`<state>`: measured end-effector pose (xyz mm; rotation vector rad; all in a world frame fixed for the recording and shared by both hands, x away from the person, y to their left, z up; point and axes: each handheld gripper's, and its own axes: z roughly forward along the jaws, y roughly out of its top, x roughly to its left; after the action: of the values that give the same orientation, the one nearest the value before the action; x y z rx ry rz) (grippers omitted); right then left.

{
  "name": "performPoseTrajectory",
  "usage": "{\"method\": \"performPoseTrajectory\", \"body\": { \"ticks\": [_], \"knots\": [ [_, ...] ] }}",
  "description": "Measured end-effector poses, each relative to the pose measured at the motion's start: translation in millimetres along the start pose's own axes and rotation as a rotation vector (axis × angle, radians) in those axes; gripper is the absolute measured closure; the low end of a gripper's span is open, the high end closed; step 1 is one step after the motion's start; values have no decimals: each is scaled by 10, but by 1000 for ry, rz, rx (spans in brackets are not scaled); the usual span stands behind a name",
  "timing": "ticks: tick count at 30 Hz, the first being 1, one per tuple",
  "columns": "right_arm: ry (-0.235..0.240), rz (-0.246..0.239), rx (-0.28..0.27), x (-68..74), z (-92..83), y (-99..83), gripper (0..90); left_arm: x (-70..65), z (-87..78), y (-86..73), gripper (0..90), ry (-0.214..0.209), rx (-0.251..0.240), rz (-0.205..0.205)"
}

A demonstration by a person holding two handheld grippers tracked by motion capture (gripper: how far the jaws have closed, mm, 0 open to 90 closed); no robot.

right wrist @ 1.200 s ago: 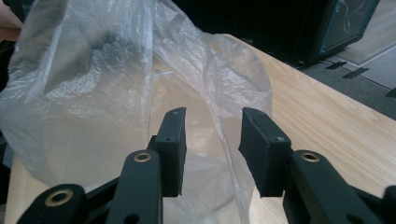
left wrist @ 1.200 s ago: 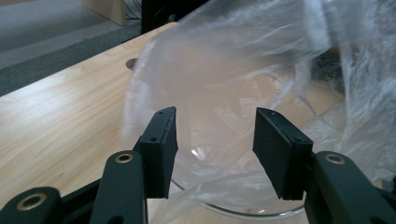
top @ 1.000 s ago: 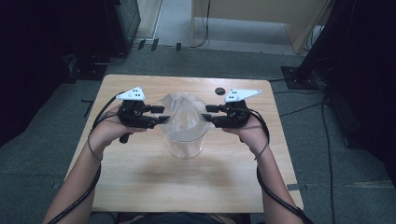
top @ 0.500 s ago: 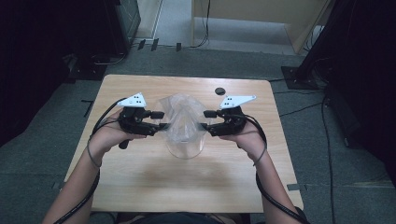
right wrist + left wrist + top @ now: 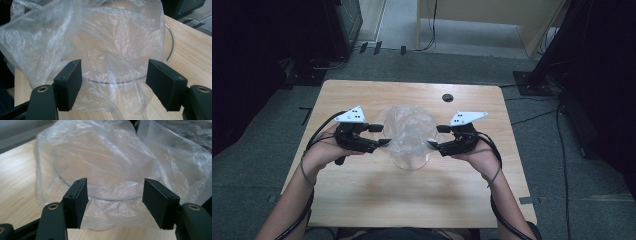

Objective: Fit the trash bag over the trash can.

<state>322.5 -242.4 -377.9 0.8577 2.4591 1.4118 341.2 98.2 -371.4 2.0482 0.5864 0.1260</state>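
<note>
At tabletop centre, a clear plastic bag (image 5: 408, 131) drapes a round glass bowl (image 5: 410, 159). Your left gripper (image 5: 384, 136) sits at the bowl's 9 o'clock, your right gripper (image 5: 433, 136) at 3 o'clock, equally near. Both stand wide open and hold nothing (film lies between each pair of jaws, ungripped). The bag lies dead ahead of each gripper, rim crosswise to both.

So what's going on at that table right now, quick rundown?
Left gripper and right gripper: jaws open, either side of the bag. Clear plastic bag draped in a glass bowl, ungripped. Nothing in the way.
</note>
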Motion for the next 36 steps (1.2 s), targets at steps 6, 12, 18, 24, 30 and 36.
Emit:
{"method": "performPoseTrajectory", "body": {
  "ticks": [6,12,18,24,30,36],
  "knots": [
    [-14,26,27,-38,-40,-10,263,60,-52,-66,349,11,15,-27],
    [-30,73,33,-97,-64,-36,259,148,-58,-126,313,52,26,-54],
    [-23,111,29,-125,-50,-60,264,212,-121,-146,311,78,7,-83],
    [-6,115,38,-139,-50,-73,297,256,-126,-211,341,35,5,-113],
    [-2,53,17,-112,-96,-41,317,316,-127,-261,360,-1,-11,-153],
    [-2,69,33,-138,-92,-67,330,420,-87,-349,375,-84,-51,-253]
  ]
}}
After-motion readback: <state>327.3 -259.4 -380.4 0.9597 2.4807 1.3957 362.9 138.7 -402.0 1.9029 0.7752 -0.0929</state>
